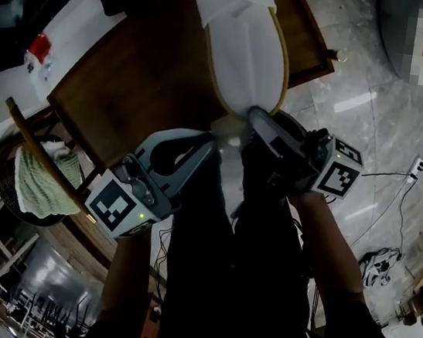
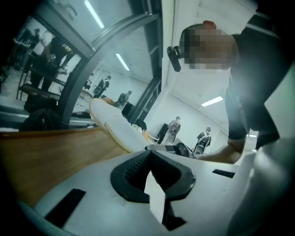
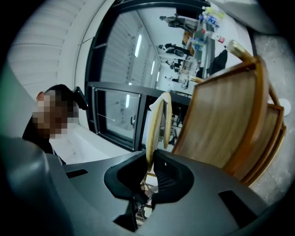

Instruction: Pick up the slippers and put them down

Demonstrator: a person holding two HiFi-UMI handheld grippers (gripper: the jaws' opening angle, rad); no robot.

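Right gripper (image 3: 150, 167) clamped on slipper (image 3: 156, 122) rim (seen edge-on); wooden surface (image 3: 216, 124) beside.

Your left gripper (image 1: 217, 142), pale grey plastic with a marker cube: jaws clamped on the heel of the white, tan-rimmed fabric slipper (image 1: 247, 52). Your right gripper (image 1: 255, 117), dark grey plastic with a marker cube: jaws pinched on the same heel's rim. Your left forearm (image 1: 126, 285) and right forearm (image 1: 327, 235): extended forward, side by side.
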